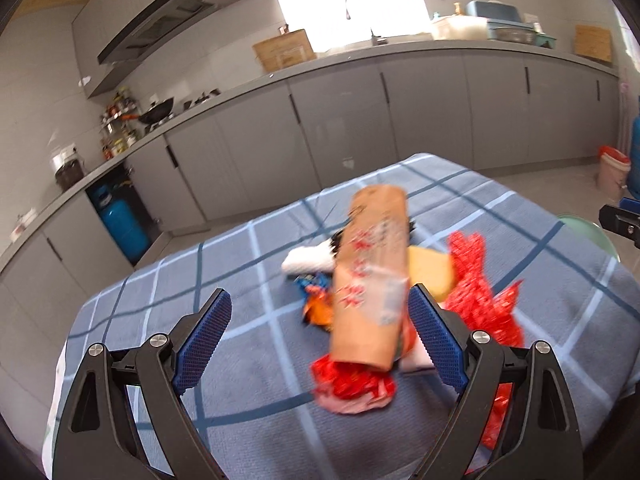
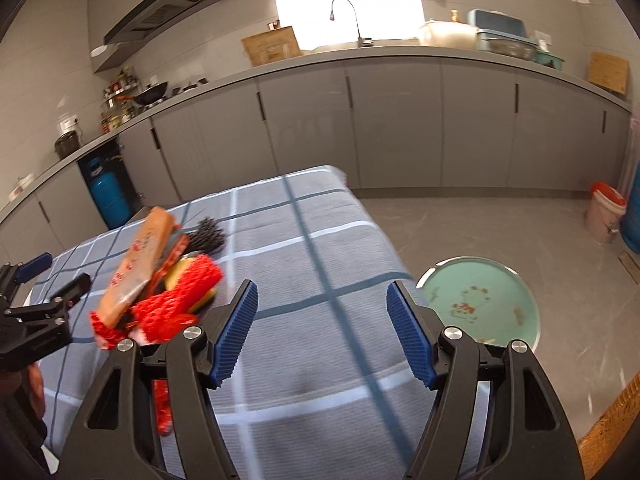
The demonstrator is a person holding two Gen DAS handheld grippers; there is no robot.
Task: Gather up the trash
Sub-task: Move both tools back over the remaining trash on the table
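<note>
A heap of trash lies on the table's blue checked cloth (image 1: pixel 240 256). On top, tilted and blurred, is a long brown paper wrapper (image 1: pixel 372 280) (image 2: pixel 138 264). Around it are red crinkled wrappers (image 1: pixel 476 280) (image 2: pixel 180 304), a yellow piece (image 1: pixel 430 272), a white scrap (image 1: pixel 304 262), a blue and orange packet (image 1: pixel 316 300) and a black ridged thing (image 2: pixel 206 234). My left gripper (image 1: pixel 320 292) stands wide open in front of the heap; the brown wrapper's near end lies between its fingers, by the right pad, unpressed. My right gripper (image 2: pixel 321 288) is open over bare cloth (image 2: pixel 320 360), right of the heap.
A round pale green stool (image 2: pixel 480 300) stands on the floor just past the table's right edge. A bucket with a red lid (image 2: pixel 604 212) and a wicker basket (image 2: pixel 616 420) are further right. Grey cabinets and a blue gas cylinder (image 2: pixel 108 196) line the far wall.
</note>
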